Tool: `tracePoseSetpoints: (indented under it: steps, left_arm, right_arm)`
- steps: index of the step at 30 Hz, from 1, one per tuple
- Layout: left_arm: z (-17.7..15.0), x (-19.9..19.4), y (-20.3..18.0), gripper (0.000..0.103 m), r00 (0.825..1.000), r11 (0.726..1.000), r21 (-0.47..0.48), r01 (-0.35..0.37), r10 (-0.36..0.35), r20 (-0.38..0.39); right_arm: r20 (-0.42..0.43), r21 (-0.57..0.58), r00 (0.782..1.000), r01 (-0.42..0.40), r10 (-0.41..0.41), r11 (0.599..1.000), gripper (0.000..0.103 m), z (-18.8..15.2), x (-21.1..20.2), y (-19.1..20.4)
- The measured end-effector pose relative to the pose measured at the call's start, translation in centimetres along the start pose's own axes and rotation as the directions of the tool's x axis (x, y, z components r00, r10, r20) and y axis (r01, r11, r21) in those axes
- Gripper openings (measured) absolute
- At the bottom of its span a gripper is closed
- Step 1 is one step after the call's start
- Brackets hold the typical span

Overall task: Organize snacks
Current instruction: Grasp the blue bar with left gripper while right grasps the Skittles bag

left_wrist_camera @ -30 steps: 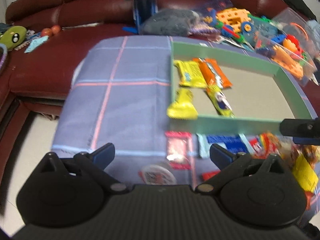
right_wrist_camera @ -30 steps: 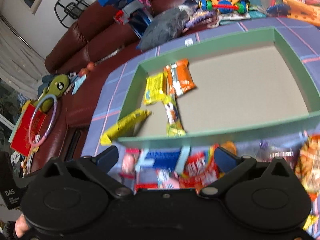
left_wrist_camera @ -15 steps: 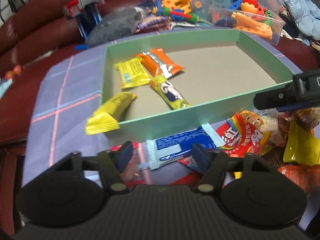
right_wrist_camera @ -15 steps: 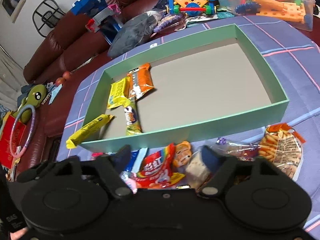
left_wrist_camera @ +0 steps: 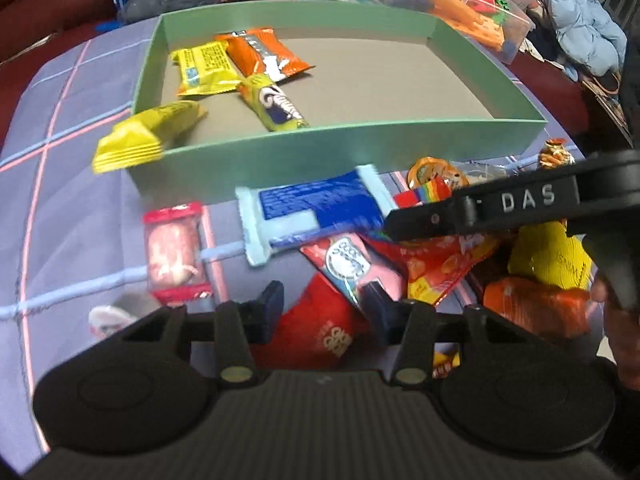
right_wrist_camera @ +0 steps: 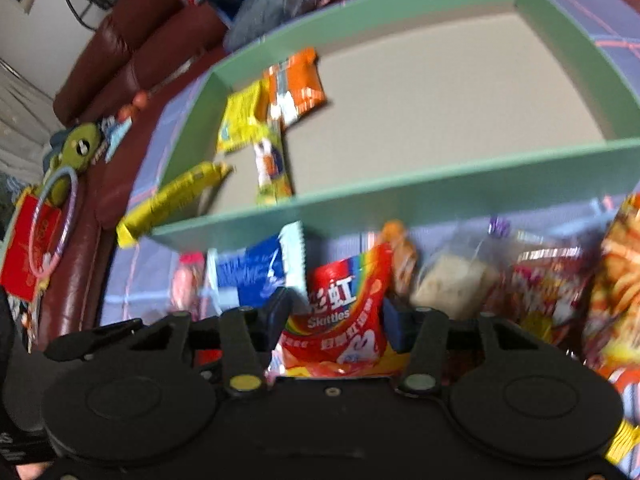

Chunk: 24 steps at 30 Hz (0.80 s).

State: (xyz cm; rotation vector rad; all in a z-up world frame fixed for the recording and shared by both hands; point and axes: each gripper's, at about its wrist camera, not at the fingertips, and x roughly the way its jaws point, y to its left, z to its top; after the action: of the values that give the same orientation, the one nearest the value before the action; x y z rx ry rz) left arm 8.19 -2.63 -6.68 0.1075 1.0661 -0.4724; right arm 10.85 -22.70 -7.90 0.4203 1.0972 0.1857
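Both tongs down over the snack pile and closing, each around a packet.

A second ago both sets of jaws stood wide; now my left gripper (left_wrist_camera: 322, 308) is narrowing around a red packet (left_wrist_camera: 320, 328), my right gripper (right_wrist_camera: 334, 318) around the Skittles bag (right_wrist_camera: 344, 312). I can't yet see pads pressing on either. The green tray (left_wrist_camera: 340, 152) lies just beyond both tongs, four snacks in its left end, so two pickups look imminent.

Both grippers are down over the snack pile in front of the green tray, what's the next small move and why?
Probably finish closing the right gripper on the red rainbow Skittles bag: its jaws are closing with the bag between them. The green cardboard tray just beyond has bare floor. The left gripper likewise closes over a red packet.
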Motion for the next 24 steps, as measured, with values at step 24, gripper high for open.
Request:
tracePoseSetpoints:
  steps: [24]
  left_arm:
    - [0.2,1.3,-1.7,0.054,0.999,0.989,0.149,0.011,-0.005,-0.039]
  right_arm:
    - [-0.008,0.007,0.999,-0.037,0.037,0.999,0.072,-0.9,-1.0,-1.4]
